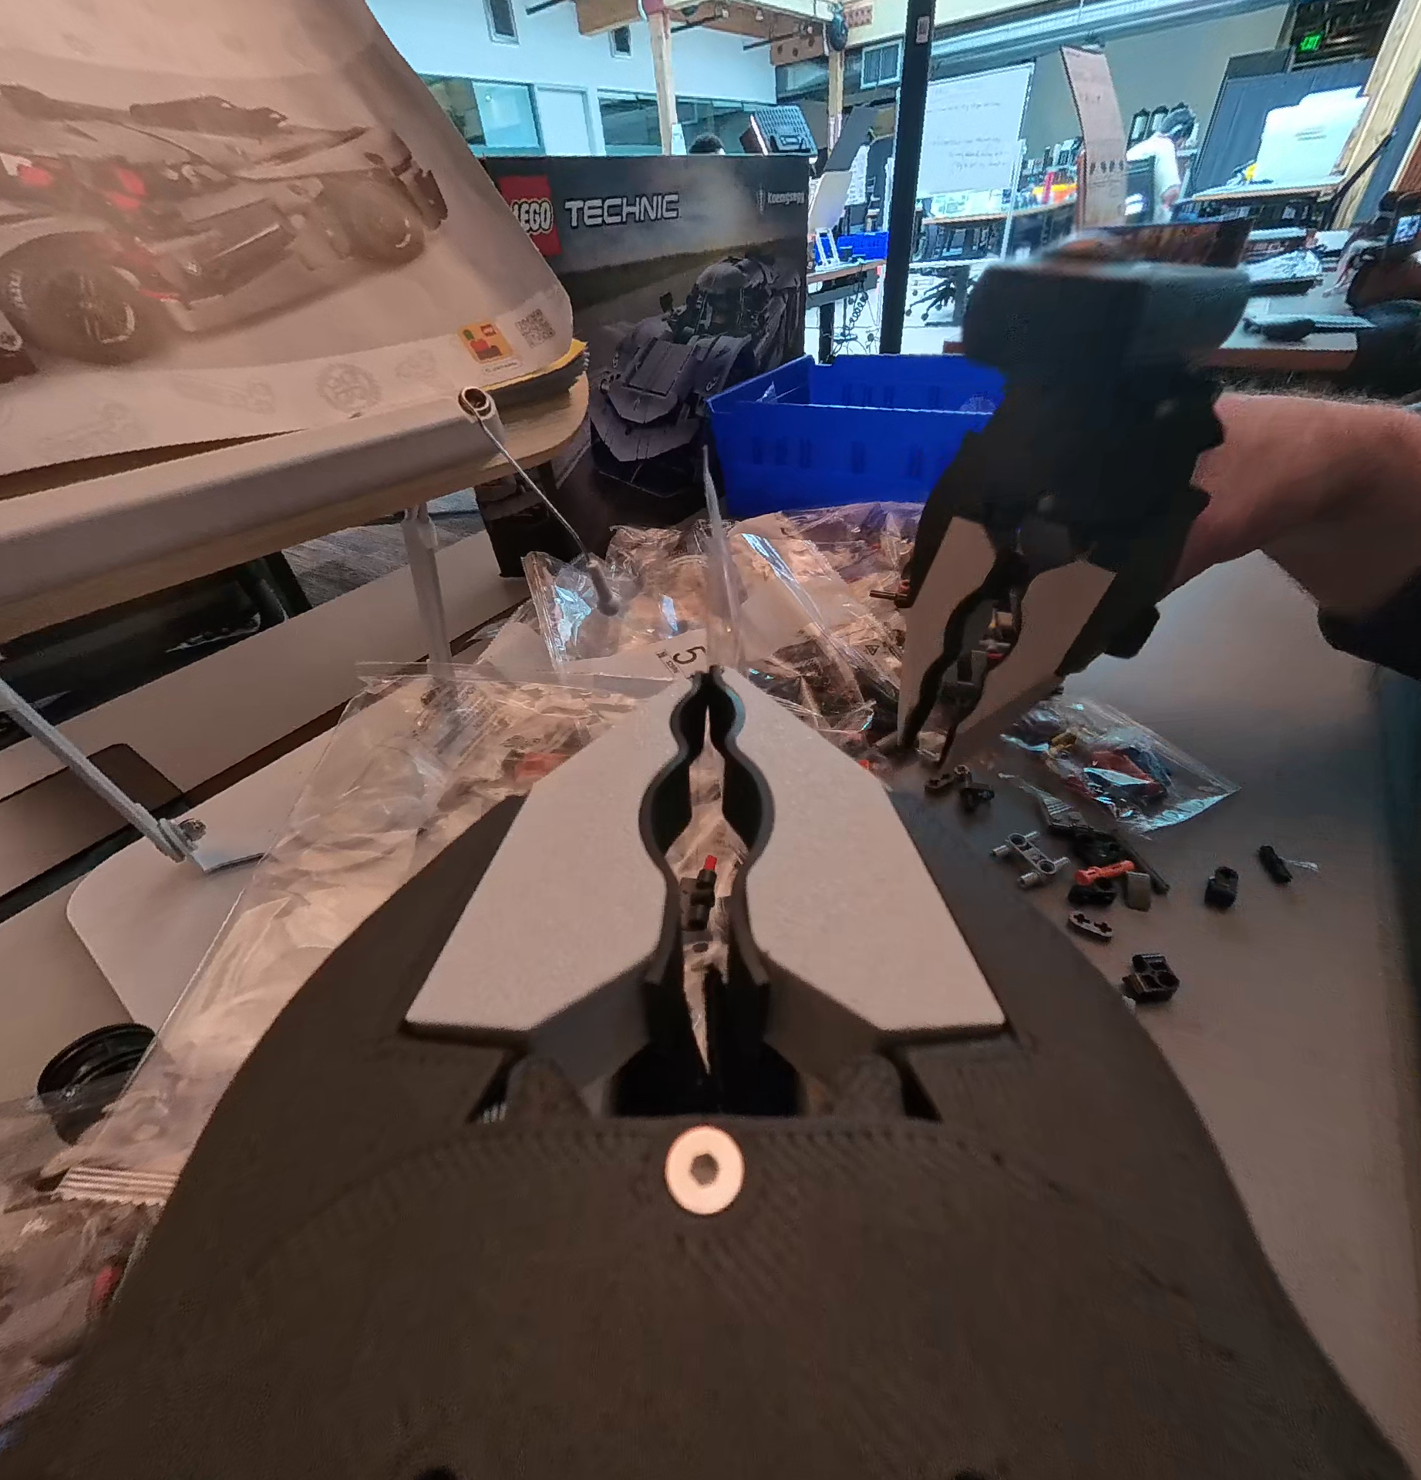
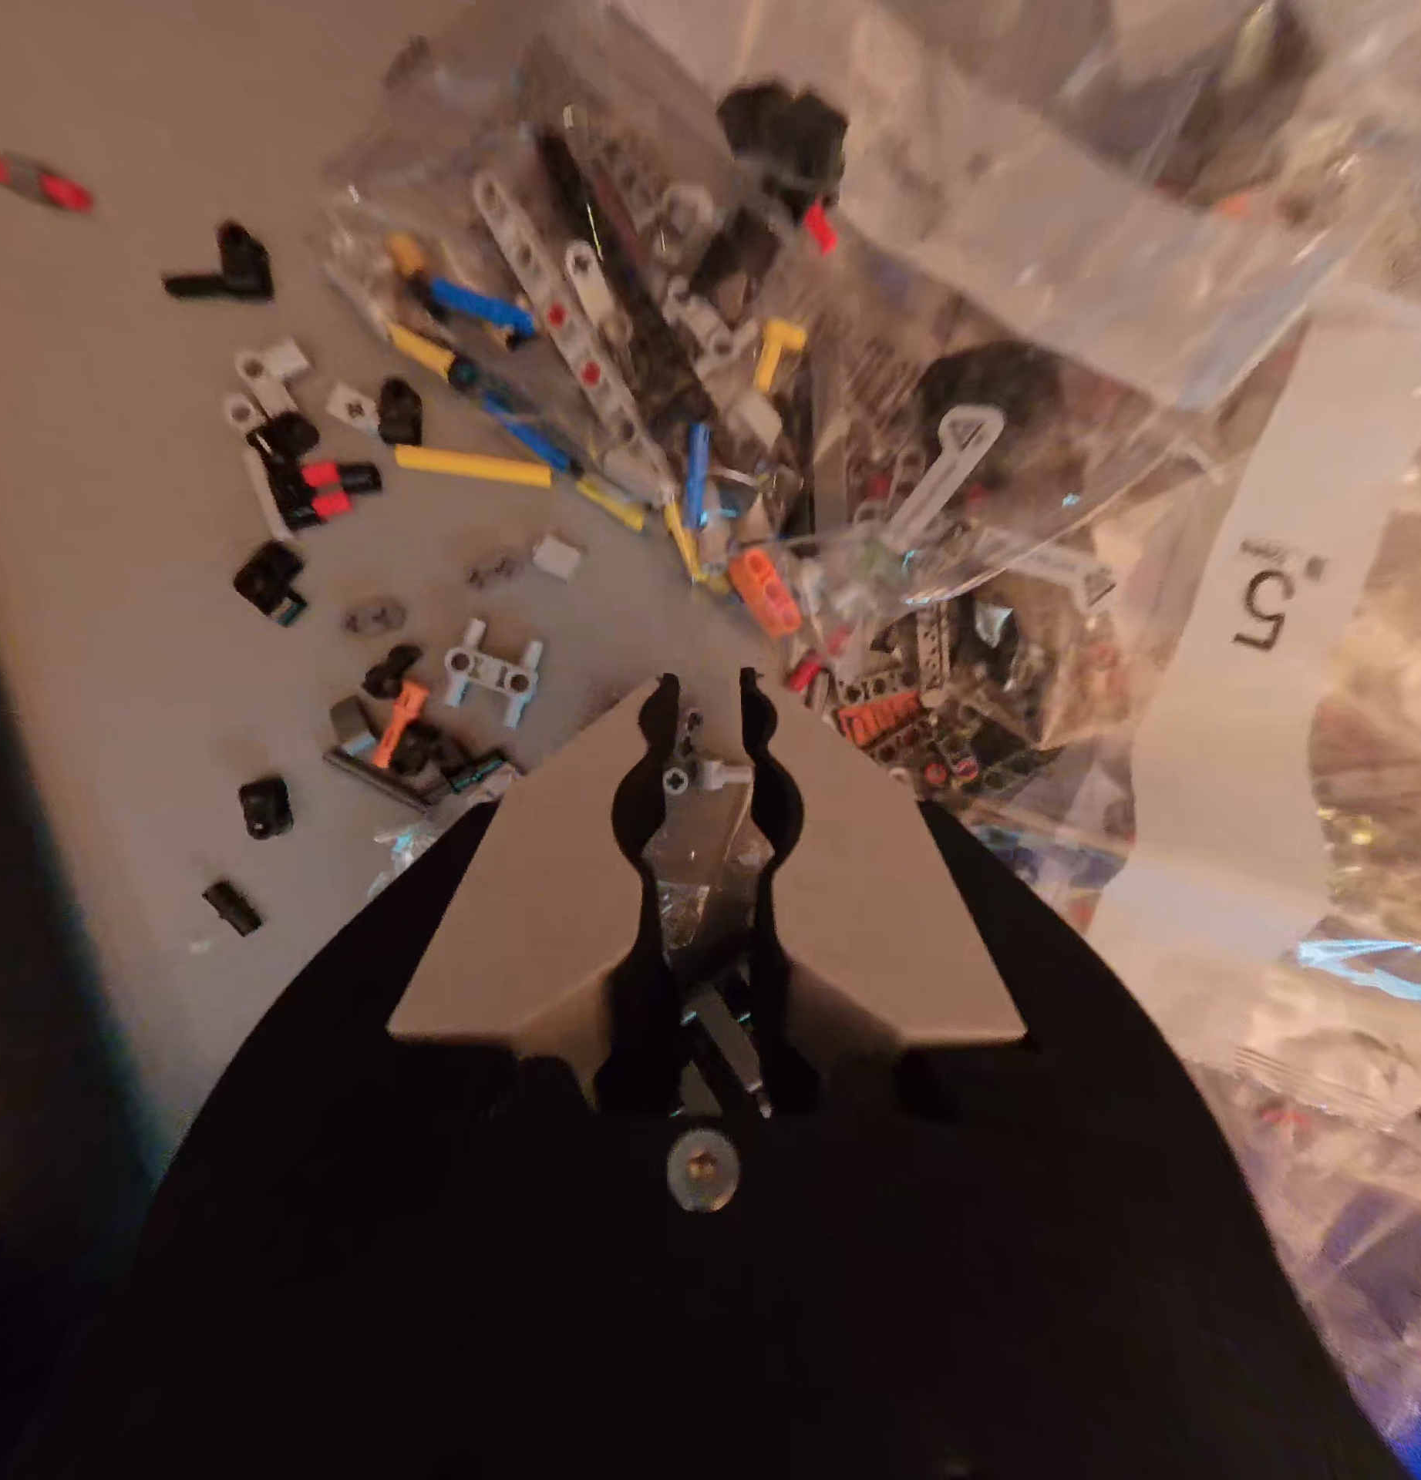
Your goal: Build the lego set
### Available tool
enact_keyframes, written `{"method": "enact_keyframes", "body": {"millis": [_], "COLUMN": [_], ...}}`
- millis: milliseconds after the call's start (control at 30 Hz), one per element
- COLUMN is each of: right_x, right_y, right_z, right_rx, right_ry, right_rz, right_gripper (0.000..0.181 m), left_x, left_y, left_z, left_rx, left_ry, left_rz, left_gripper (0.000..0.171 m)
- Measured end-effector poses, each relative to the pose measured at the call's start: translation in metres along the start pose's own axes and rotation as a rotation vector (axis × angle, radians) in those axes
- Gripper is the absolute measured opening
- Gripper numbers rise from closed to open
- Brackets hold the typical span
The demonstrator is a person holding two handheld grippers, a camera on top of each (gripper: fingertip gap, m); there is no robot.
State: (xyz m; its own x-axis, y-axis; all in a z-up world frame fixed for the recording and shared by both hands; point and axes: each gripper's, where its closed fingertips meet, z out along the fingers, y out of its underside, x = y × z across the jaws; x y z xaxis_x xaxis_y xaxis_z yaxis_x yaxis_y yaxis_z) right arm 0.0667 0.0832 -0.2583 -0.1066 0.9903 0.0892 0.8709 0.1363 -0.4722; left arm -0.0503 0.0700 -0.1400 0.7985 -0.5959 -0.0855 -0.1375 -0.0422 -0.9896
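Grey tabletop [image 1: 1268, 1081] in an open workshop carries heaped clear plastic parts bags [image 2: 971, 336] toward its far side, with loose black, grey and orange Technic pieces [image 2: 418, 705] scattered nearer its right edge. Part-picking appears under way: the right gripper [image 2: 707, 681], jaws narrowly parted, points down over a small light-grey axle connector [image 2: 695, 773] whose long axis runs across the gap; closing squarely comes next. The left gripper [image 1: 711, 677], tips nearly shut, holds nothing visible.

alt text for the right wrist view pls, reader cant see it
The right gripper, jaws slightly apart, points down at a small light grey lego connector on a table. Loose black, grey, yellow and orange pieces lie scattered to the left, and clear plastic bags of parts fill the right side.
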Motion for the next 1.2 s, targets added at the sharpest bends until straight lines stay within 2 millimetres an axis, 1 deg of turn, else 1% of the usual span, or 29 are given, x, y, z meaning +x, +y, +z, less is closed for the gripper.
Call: {"method": "enact_keyframes", "body": {"millis": [67,133,167,200,300,333,433,500,567,633,667,767,833,900,967,1100,1133,1200], "right_x": [-0.004,-0.006,-0.004,-0.004,-0.004,-0.003,-0.002,-0.001,-0.007,-0.017,-0.020,-0.035,-0.038,-0.041,-0.043,-0.043,-0.043,-0.043], "right_y": [0.010,0.016,0.014,0.015,0.017,0.016,0.006,0.004,0.003,0.007,0.011,0.016,0.019,0.018,0.017,0.016,0.015,0.014], "right_z": [0.009,0.014,0.015,0.015,0.014,0.013,0.007,0.002,-0.001,-0.001,0.000,0.001,0.004,0.005,0.005,0.005,0.005,0.005], "right_rx": [-0.067,-0.099,-0.091,-0.097,-0.104,-0.098,-0.031,-0.010,0.007,-0.012,-0.035,-0.066,-0.095,-0.099,-0.098,-0.093,-0.087,-0.086], "right_ry": [-0.029,-0.048,-0.048,-0.047,-0.042,-0.037,-0.034,-0.034,-0.061,-0.105,-0.118,-0.185,-0.197,-0.218,-0.223,-0.216,-0.213,-0.216], "right_rz": [0.009,0.024,0.038,0.040,0.039,0.033,0.038,0.039,0.037,0.020,0.015,0.005,0.002,0.005,-0.001,-0.010,-0.016,-0.011], "right_gripper": [0.016,0.015,0.012,0.005,0.002,0.000,0.000,0.000,0.001,0.014,0.017,0.020,0.019,0.016,0.009,0.005,0.000,0.000], "left_x": [0.000,0.000,0.001,0.001,0.003,0.005,0.009,0.011,0.012,0.012,0.012,0.012,0.013,0.012,0.012,0.012,0.013,0.013], "left_y": [0.001,0.001,0.001,0.001,0.003,0.003,0.003,0.004,0.004,0.004,0.005,0.005,0.006,0.007,0.007,0.008,0.008,0.008], "left_z": [0.000,0.000,0.000,0.001,0.002,0.003,0.004,0.005,0.006,0.006,0.006,0.006,0.007,0.007,0.008,0.008,0.008,0.008], "left_rx": [-0.004,-0.004,-0.003,-0.004,-0.009,-0.011,-0.014,-0.018,-0.018,-0.018,-0.019,-0.022,-0.024,-0.027,-0.028,-0.030,-0.030,-0.030], "left_ry": [0.001,0.002,0.003,0.004,0.013,0.017,0.029,0.035,0.038,0.040,0.040,0.042,0.042,0.042,0.042,0.044,0.045,0.047], "left_rz": [0.001,0.000,0.000,-0.001,0.000,0.001,0.005,0.009,0.009,0.008,0.006,0.008,0.008,0.009,0.008,0.007,0.008,0.010], "left_gripper": [0.000,0.000,0.000,0.000,0.000,0.000,0.000,0.000,0.000,0.000,0.000,0.000,0.000,0.000,0.000,0.000,0.000,0.000]}}
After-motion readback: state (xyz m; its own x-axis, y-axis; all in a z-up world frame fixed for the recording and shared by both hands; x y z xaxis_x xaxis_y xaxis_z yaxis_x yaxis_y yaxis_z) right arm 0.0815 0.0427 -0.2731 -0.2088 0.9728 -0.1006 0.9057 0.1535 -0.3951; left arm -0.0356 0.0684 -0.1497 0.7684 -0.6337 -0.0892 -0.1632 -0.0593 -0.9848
